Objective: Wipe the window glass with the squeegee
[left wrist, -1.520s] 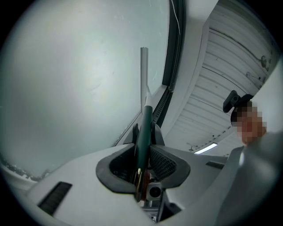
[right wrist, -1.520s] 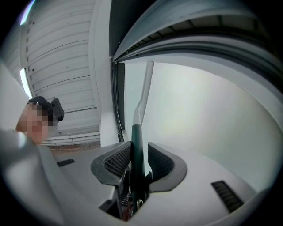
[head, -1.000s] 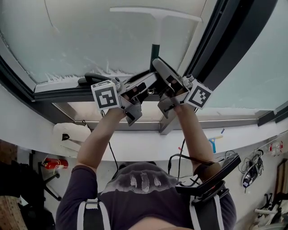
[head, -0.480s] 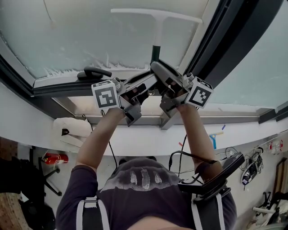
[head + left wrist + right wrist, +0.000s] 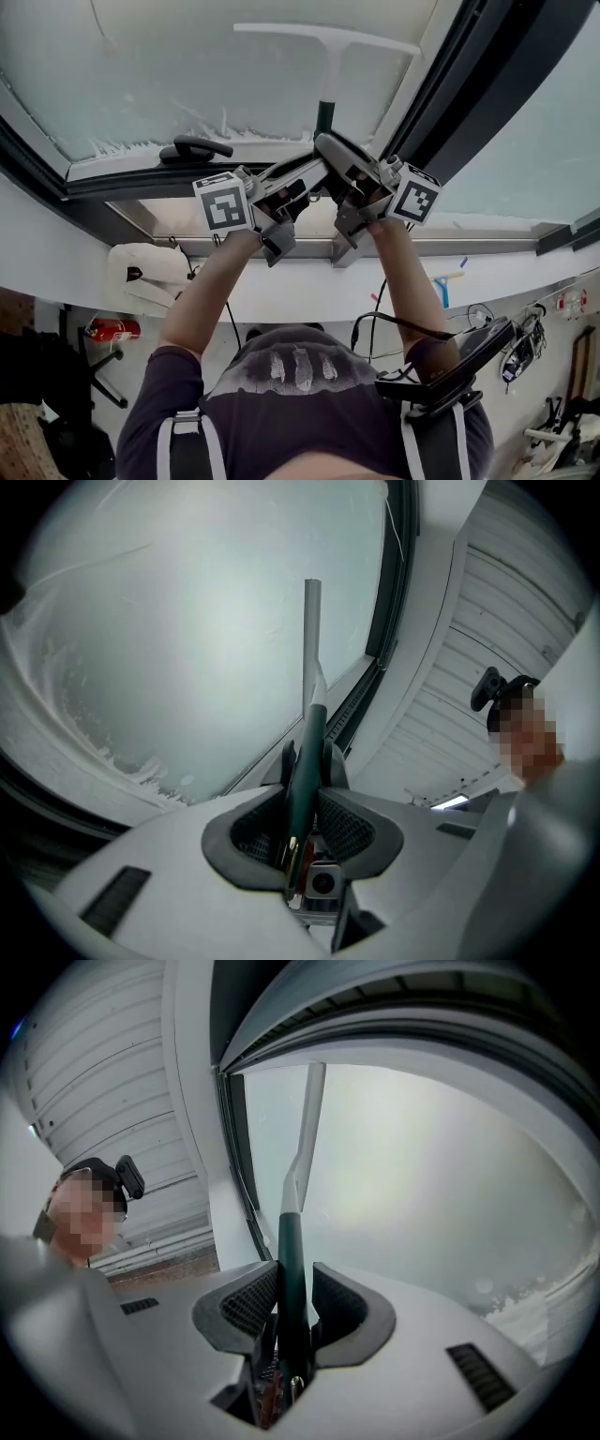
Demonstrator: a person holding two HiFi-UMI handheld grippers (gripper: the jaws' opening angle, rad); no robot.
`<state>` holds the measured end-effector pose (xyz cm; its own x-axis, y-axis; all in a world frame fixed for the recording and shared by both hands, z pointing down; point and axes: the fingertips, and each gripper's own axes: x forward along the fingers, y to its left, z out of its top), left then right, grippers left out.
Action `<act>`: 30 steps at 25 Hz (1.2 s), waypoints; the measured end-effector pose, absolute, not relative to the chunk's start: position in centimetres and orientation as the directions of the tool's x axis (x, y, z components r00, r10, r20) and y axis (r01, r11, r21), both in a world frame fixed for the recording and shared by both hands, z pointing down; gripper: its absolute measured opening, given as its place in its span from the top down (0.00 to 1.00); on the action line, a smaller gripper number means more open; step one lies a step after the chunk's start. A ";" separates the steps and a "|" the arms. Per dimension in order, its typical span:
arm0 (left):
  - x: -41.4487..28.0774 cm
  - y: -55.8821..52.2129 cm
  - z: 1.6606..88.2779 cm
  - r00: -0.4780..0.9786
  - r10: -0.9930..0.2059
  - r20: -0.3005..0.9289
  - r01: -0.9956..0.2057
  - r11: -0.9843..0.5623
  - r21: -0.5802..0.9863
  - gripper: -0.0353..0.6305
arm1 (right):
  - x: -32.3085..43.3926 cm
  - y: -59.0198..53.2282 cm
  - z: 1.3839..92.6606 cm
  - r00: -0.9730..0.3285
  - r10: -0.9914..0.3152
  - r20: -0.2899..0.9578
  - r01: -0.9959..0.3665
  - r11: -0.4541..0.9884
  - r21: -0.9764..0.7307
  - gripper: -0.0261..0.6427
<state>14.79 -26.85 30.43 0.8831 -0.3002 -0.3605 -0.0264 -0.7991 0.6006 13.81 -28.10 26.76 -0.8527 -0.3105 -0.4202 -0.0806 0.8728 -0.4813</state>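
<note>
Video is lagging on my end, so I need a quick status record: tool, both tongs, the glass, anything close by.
tool: squeegee, blade across the upper pane, dark handle pointing down
left tongs: shut on the squeegee handle
right tongs: shut on the same handle
window glass: hazy, with white residue along its lower edge
window handle: below the glass, left of the tongs, untouched

Frosted window glass (image 5: pixel 169 66) in a dark frame (image 5: pixel 473 84) beyond the left gripper (image 5: pixel 314 178); white wall (image 5: pixel 309 300) and red fire extinguisher (image 5: pixel 114 330) behind it.
</note>
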 end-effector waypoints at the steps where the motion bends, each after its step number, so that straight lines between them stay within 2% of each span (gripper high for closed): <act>1: 14.8 -26.9 30.6 0.883 -0.303 -0.358 -0.027 -0.795 0.607 0.79 | 13.8 -28.2 26.9 -0.852 -0.313 -0.419 -0.078 0.869 -0.489 0.79; 30: 14.7 -24.7 37.8 0.876 -0.391 -0.284 -0.054 -0.663 0.747 0.79 | 13.8 -26.7 34.4 -0.853 -0.329 -0.406 0.005 0.773 -0.635 0.79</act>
<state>14.70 -24.69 37.85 0.8757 -0.3907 -0.2838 -0.0539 -0.6632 0.7465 13.80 -26.67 34.39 -0.8526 -0.3285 -0.4065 0.0051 0.7725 -0.6350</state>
